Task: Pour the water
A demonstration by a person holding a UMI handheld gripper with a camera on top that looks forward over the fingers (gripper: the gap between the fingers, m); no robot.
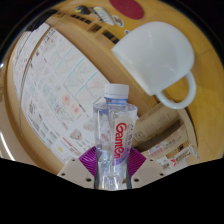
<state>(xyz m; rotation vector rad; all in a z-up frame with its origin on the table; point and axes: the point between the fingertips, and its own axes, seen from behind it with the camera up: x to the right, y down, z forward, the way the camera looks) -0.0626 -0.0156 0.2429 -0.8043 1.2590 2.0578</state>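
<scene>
My gripper is shut on a clear plastic water bottle with a white cap and red lettering on its label. Both purple pads press on the bottle's sides. The bottle stands upright along the fingers, held above the table. A white mug with a handle at its right side lies beyond the bottle's cap, up and to the right, on the wooden table. The view is tilted, so the mug looks turned over. I cannot see into the mug.
A large printed sheet with pictures and text covers the table to the left of the bottle. A dark red round object sits at the far side. Small cards or packets lie to the right of the fingers.
</scene>
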